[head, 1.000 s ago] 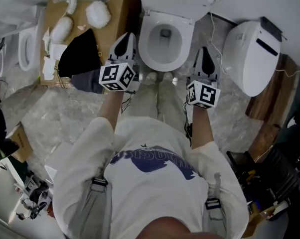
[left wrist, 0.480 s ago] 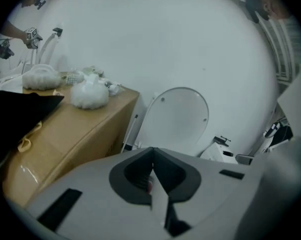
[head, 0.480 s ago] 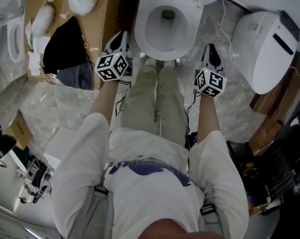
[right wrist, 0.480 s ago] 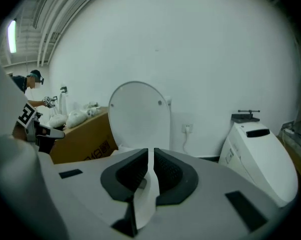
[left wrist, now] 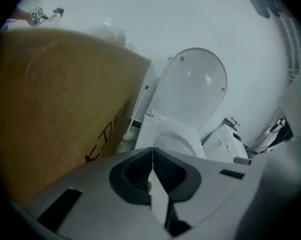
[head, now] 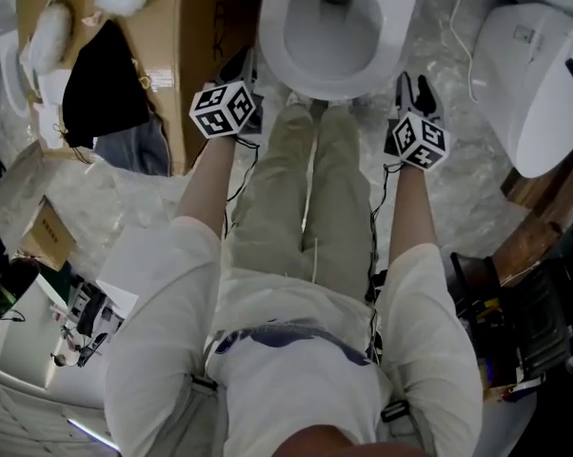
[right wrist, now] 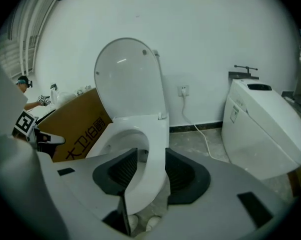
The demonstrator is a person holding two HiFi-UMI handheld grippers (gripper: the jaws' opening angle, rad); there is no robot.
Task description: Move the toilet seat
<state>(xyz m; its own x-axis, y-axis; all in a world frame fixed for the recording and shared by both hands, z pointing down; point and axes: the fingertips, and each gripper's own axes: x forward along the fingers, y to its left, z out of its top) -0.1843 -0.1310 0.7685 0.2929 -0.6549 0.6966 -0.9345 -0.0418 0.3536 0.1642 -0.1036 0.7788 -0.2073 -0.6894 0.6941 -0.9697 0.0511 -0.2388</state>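
Note:
The white toilet has its seat (head: 279, 57) down on the bowl and its lid (right wrist: 130, 79) raised against the wall. My right gripper (head: 415, 86) is at the bowl's front right. Its jaws are opening. The seat's front edge (right wrist: 153, 149) shows in the gap between them, and the pads do not press on it. My left gripper (head: 241, 65) hangs at the bowl's front left, shut with nothing in it (left wrist: 151, 154). The lid (left wrist: 195, 89) and the seat (left wrist: 165, 129) lie beyond it in the left gripper view.
A large cardboard box (head: 196, 55) stands close on the left of the toilet, with a black cloth (head: 101, 89) over it. A second white toilet unit (head: 543, 84) sits on the right with a cable (head: 455, 27) on the floor. Wooden boards (head: 539, 217) lean at the far right.
The head view has tipped, so the toilet has slid towards the top of the frame. Both grippers stay at the two sides of the bowl's front.

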